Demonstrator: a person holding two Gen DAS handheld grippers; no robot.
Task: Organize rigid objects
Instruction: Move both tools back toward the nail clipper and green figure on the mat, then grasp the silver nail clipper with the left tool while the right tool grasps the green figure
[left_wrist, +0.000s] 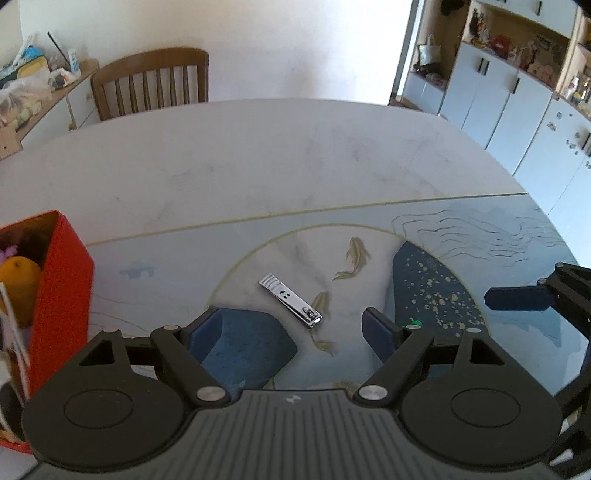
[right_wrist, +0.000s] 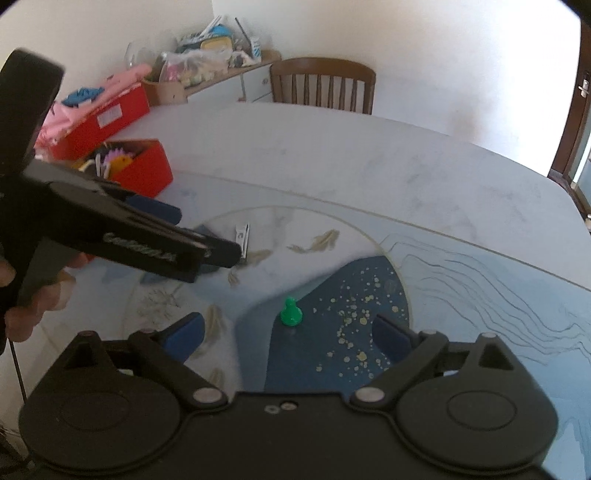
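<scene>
Painted tabletop (left_wrist: 258, 166) with fish motifs, wooden chair beyond. Far left, open red cardboard box (left_wrist: 62, 280) holding toys. Ahead of left gripper (left_wrist: 291, 325), spread wide and empty: shiny metal nail clipper (left_wrist: 290, 301), flat, long axis diagonal from far-left to near-right. Further right, small green plastic pawn (right_wrist: 291, 313) upright between the wide, empty fingers of right gripper (right_wrist: 288, 332).

Two low forward-facing wrist views, close above the table (left_wrist: 258, 166), sharing its painted centre.
</scene>
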